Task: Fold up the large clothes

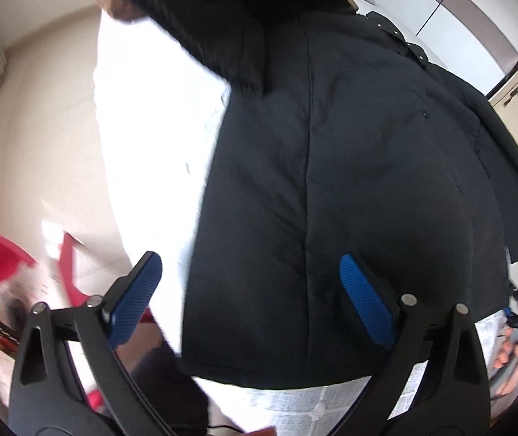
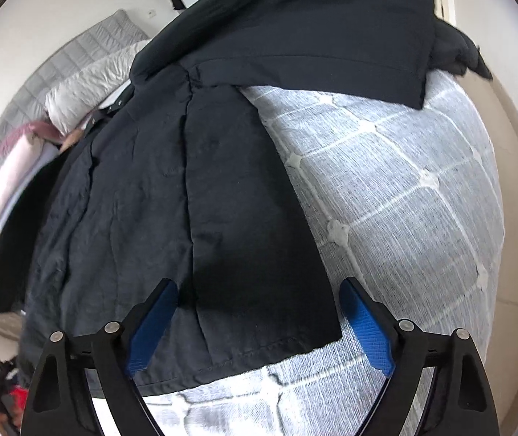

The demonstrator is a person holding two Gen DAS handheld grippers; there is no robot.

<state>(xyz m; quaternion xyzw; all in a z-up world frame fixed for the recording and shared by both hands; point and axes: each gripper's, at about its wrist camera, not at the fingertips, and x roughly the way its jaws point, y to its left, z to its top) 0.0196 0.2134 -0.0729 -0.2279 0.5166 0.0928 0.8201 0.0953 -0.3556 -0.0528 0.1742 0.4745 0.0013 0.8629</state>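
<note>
A large black coat lies spread flat on a white quilted mattress. It also shows in the right wrist view, with one sleeve laid across the top and the hem near the front. My left gripper is open and empty, above the coat's lower part. My right gripper is open and empty, with the coat's hem corner between its blue pads, apart from both.
The mattress lies bare to the right of the coat. A grey quilt and folded pink bedding sit at the far left. A red plastic chair stands on the floor left of the bed.
</note>
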